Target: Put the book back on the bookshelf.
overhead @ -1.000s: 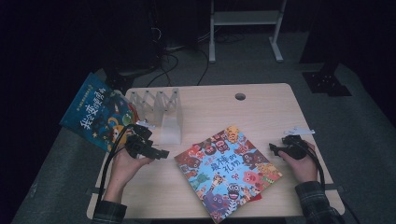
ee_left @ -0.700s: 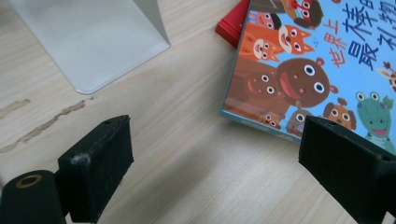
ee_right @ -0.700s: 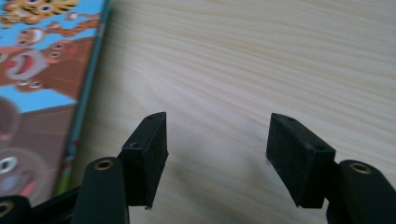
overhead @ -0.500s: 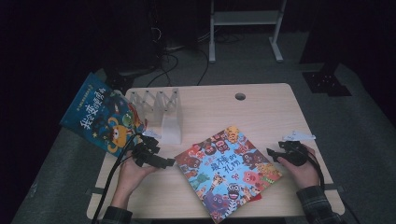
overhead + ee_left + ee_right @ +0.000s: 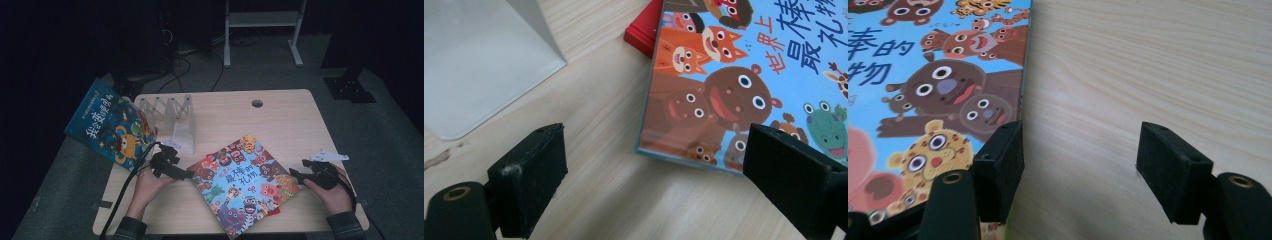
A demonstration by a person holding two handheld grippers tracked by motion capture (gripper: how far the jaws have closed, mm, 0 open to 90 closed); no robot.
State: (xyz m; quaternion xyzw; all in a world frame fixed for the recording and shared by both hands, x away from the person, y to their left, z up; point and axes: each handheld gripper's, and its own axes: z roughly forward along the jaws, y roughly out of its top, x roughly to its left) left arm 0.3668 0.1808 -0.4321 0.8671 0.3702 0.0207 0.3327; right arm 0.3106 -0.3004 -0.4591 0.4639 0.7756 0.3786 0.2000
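The picture book [image 5: 245, 186] with cartoon animals on its blue cover lies flat and turned at an angle near the middle of the wooden bench [image 5: 280, 120], closer to the near edge, and a red book [image 5: 644, 30] peeks out from under its far corner in the left gripper view. The left tongs [image 5: 186, 174] sit just beside the book's left corner, held low over the bench by the person's left hand [image 5: 150, 186]; in the left gripper view its two black jaws stand wide apart, with the book's corner [image 5: 704, 135] and bare wood between them, and the pads press on nothing. The right tongs [image 5: 294, 174] lie at the book's right edge, held by the right hand [image 5: 334, 192]; its jaws have just been opening, and in the right gripper view they stand apart with bare bench between them, the left jaw right at the book's edge [image 5: 1024, 90], whether touching cannot be told. On the far left of the bench stands a clear plastic rack [image 5: 172, 112], and a second book [image 5: 111, 122] with a dark blue cover leans tilted over the bench's left edge, well apart from the first
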